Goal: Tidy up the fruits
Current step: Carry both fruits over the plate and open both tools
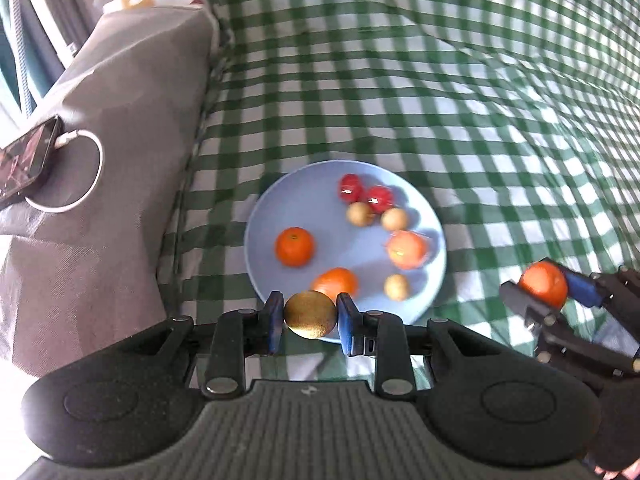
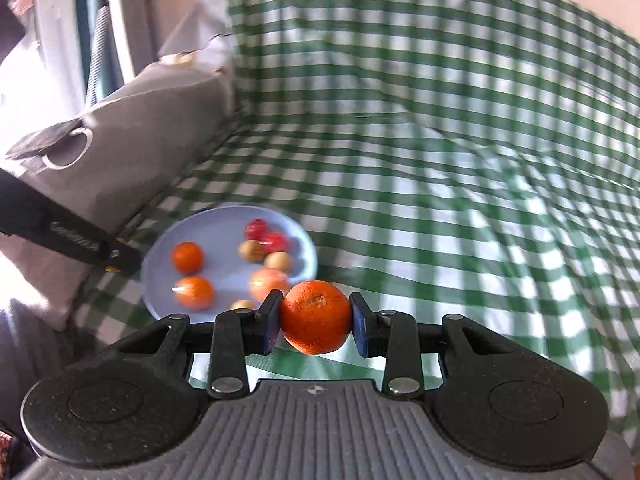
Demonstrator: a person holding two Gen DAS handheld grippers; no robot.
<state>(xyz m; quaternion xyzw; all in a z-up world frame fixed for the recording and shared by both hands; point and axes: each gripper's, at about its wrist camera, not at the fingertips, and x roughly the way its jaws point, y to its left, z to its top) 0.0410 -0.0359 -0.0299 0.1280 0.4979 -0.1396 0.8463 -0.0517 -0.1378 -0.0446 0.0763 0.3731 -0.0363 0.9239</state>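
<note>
From the left side, the left gripper (image 1: pixel 310 316) pinches a brown kiwi (image 1: pixel 310 314) at the plate (image 1: pixel 264 220) rim, while from the right, the right gripper (image 2: pixel 314 318) clamps an orange (image 2: pixel 315 316) just short of it, so both likely need lowering in and releasing.

There are four oranges (image 1: pixel 295 247), two red fruits (image 1: pixel 351 187) and three small tan fruits (image 1: pixel 359 214). One golden-brown fruit (image 1: pixel 310 314), one blue plate (image 1: pixel 272 216)
</note>
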